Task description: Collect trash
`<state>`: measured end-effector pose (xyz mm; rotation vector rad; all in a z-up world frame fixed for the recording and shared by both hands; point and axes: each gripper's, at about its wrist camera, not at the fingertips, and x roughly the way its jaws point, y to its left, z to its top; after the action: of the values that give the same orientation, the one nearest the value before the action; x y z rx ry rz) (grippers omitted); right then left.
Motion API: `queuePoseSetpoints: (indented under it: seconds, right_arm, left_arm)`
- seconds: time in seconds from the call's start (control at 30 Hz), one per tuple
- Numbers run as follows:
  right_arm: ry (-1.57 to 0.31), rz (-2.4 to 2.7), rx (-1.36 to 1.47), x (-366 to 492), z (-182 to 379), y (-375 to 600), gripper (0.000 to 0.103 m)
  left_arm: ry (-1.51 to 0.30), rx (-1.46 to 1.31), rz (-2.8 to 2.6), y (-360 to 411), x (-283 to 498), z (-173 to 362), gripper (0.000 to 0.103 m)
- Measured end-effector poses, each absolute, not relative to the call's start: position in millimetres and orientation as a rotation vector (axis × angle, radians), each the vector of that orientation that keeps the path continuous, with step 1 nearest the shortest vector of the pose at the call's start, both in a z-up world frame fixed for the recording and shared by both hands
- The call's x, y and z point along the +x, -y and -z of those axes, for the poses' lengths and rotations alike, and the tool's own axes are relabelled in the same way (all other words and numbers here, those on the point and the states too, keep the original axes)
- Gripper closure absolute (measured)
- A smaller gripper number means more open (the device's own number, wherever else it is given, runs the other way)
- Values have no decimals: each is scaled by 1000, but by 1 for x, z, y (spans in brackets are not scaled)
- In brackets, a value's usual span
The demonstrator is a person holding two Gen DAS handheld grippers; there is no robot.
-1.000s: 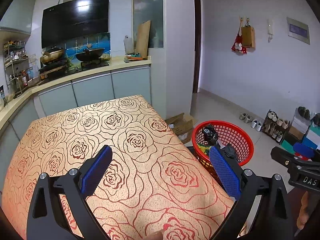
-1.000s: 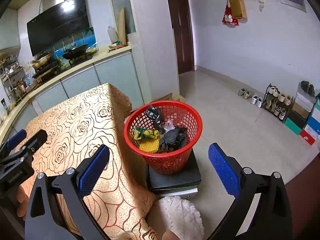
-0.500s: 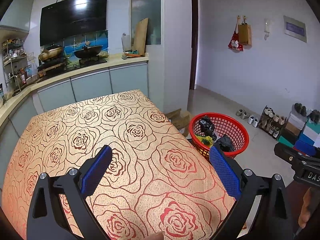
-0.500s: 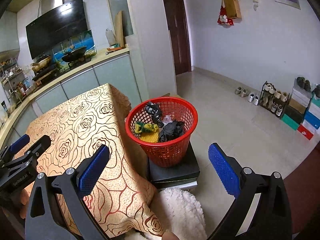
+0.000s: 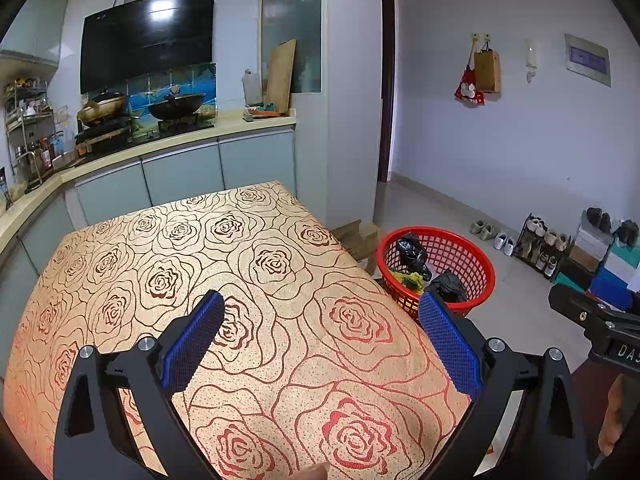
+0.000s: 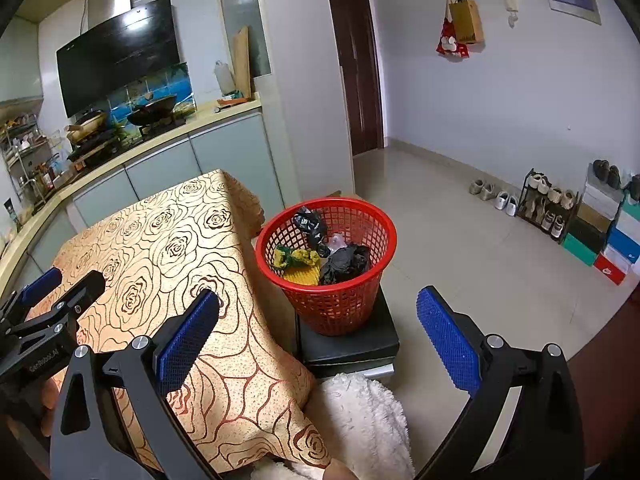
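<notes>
At frame centre, the red basket (image 6: pixel 326 264) holds the trash; both claws, left (image 5: pixel 320 344) and right (image 6: pixel 318 340), have drawn back spread and empty, leaving the desk (image 5: pixel 240 280) bare: collection looks complete.

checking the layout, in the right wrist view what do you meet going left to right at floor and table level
left gripper → rose-patterned tablecloth → red basket holding trash, on a black box → bare floor tiles → shoe rack → stacked shoeboxes
</notes>
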<state>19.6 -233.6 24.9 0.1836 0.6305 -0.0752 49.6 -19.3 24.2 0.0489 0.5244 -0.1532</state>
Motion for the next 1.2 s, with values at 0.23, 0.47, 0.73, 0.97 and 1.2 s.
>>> queuePoseSetpoints:
  seconds: [0.23, 0.47, 0.73, 0.97, 1.2]
  right_arm:
    - [-630, 75, 184, 20, -25, 233, 7]
    - [-630, 76, 184, 19, -25, 233, 7]
    - [-625, 79, 187, 19, -27, 231, 7]
    - [-623, 77, 188, 19, -29, 232, 7]
    - [-622, 78, 187, 18, -29, 231, 7]
  left_arm:
    - [-515, 47, 154, 17, 49, -28, 9]
    - [-518, 49, 164, 19, 47, -29, 9]
    - [-512, 50, 172, 22, 44, -33, 9]
    - [-506, 53, 172, 23, 46, -35, 9]
    - [-499, 52, 173, 21, 44, -36, 9]
